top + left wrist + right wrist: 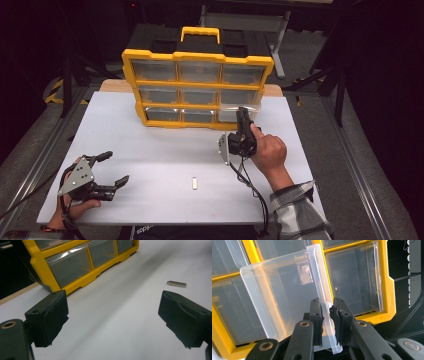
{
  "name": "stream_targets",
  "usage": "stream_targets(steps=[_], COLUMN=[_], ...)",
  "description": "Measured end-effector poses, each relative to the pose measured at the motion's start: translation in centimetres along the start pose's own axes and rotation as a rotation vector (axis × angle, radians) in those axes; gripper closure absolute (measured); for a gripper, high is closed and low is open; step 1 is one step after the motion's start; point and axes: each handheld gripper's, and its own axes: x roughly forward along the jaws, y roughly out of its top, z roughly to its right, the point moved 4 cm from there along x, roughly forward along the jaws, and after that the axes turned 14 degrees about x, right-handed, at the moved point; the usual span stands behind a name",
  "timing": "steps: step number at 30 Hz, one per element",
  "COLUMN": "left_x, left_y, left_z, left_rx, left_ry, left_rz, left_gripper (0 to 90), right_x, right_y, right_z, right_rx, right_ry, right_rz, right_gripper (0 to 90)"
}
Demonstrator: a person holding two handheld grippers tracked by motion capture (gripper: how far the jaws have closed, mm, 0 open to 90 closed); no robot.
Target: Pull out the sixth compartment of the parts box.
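My left gripper (111, 169) is black, with blocky padded jaws and a grey three-cornered plate (77, 176) studded with small screws. My right gripper (326, 315) has black linked arms with brass-ringed pivots. Black cables (252, 189) trail back. My sleeve (297, 210) is pale plaid.

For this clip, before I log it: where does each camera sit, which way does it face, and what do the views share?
High view: above the person's side, looking forward and down on the white table; both hands, a plaid sleeve, left tool and right tool.
Left gripper view: rides the left tool, open, low over the table, facing the yellow organizer and a small metal piece.
Right gripper view: rides the right tool, shut on a clear drawer.
Shared: all three show the organizer.
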Motion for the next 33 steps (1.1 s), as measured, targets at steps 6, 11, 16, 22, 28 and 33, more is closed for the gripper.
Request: stream_targets(steps=[6, 11, 16, 22, 28, 33], left_x=[0.0, 0.0, 0.0, 0.1, 0.1, 0.1], left_y=[0.0, 0.0, 0.0, 0.0, 0.0, 0.0], left_z=[0.0, 0.0, 0.0, 0.1, 0.0, 0.0], left_rx=[0.003, 0.002, 0.005, 0.002, -0.001, 0.001], left_ry=[-0.001, -0.002, -0.003, -0.004, -0.004, -0.002], left_rz=[-0.001, -0.002, -0.004, -0.003, 0.0, -0.005], left_gripper=[10.3, 10.2, 10.2, 10.3, 10.3, 10.3], right_x=[-0.3, -0.6, -1.0, -1.1, -1.1, -1.1], right_y=[0.3, 0.3, 0.7, 0.6, 0.8, 0.9], right_z=[-0.2, -0.1, -0.2, -0.1, -0.1, -0.4], right_rx=[0.006, 0.017, 0.0, 0.02, 0.029, 0.034], right_ry=[-0.001, -0.005, 0.004, 0.009, 0.026, 0.03], right_rz=[0.007, 0.014, 0.026, 0.031, 0.033, 0.04], right_gripper=[78.7, 78.5, 78.3, 77.8, 76.2, 75.1])
